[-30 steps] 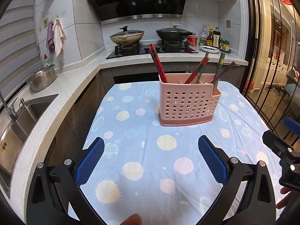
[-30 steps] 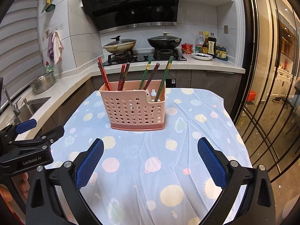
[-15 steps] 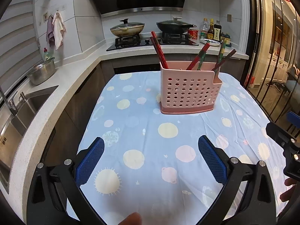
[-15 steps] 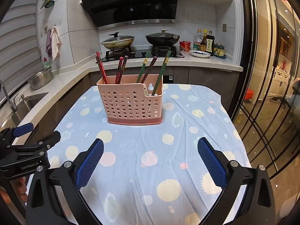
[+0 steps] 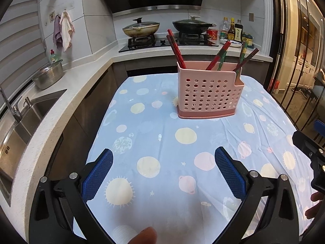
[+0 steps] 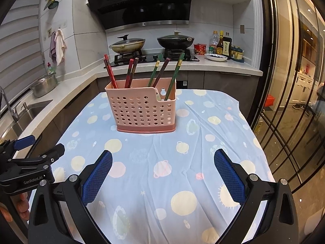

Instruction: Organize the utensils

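Observation:
A pink perforated utensil basket [image 5: 209, 95] [image 6: 142, 109] stands upright on the blue patterned tablecloth [image 5: 162, 142] [image 6: 162, 152]. Several red, brown and green chopsticks [image 5: 175, 48] [image 6: 175, 73] lean inside it. My left gripper [image 5: 163, 172] is open with nothing between its blue pads, well short of the basket. My right gripper [image 6: 162, 174] is also open and holds nothing. In the right wrist view the left gripper body [image 6: 28, 166] shows at the left edge; in the left wrist view the right gripper body [image 5: 312, 152] shows at the right edge.
A countertop with a sink [image 5: 18, 122] and a steel bowl [image 5: 48, 77] runs along the left. Behind the table is a stove with two lidded pans [image 6: 128, 44] [image 6: 175, 40], plus sauce bottles [image 6: 221, 44]. Glass doors [image 6: 294, 81] stand to the right.
Both grippers have pulled back and risen slightly, so the basket looks smaller and farther. The basket and chopsticks have not moved. Both grippers stay open.

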`<act>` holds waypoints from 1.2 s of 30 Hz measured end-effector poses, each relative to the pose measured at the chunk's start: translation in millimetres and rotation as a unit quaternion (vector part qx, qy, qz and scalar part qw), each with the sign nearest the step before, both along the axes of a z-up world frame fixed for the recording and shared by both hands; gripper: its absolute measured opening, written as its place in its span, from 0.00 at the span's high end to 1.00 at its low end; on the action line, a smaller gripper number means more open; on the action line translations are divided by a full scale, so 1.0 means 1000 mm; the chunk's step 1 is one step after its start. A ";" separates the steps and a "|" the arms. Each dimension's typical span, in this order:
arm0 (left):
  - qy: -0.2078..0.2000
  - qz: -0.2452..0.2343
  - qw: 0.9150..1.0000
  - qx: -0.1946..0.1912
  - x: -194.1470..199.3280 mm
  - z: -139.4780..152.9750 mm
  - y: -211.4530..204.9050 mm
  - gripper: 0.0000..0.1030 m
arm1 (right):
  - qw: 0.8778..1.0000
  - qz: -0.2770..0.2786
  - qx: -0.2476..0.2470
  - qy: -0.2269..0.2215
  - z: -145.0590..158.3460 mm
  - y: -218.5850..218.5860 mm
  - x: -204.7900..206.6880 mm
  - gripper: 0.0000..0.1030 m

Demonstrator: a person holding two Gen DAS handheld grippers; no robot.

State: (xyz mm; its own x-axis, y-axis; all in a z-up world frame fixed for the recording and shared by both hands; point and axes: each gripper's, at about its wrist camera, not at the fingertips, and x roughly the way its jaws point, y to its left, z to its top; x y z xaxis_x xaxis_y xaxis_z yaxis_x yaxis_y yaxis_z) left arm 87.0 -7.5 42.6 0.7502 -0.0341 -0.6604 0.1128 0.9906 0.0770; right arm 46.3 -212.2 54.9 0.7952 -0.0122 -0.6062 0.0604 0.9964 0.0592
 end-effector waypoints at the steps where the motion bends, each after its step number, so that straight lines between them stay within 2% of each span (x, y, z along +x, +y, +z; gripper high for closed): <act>1: 0.000 -0.001 1.000 0.000 0.000 0.000 0.000 0.07 | 1.000 0.000 0.001 0.000 -0.001 0.000 0.000 0.06; 36: -0.003 0.011 1.000 0.006 -0.003 -0.006 0.002 0.07 | 1.000 -0.001 -0.006 0.001 -0.007 0.007 -0.003 0.06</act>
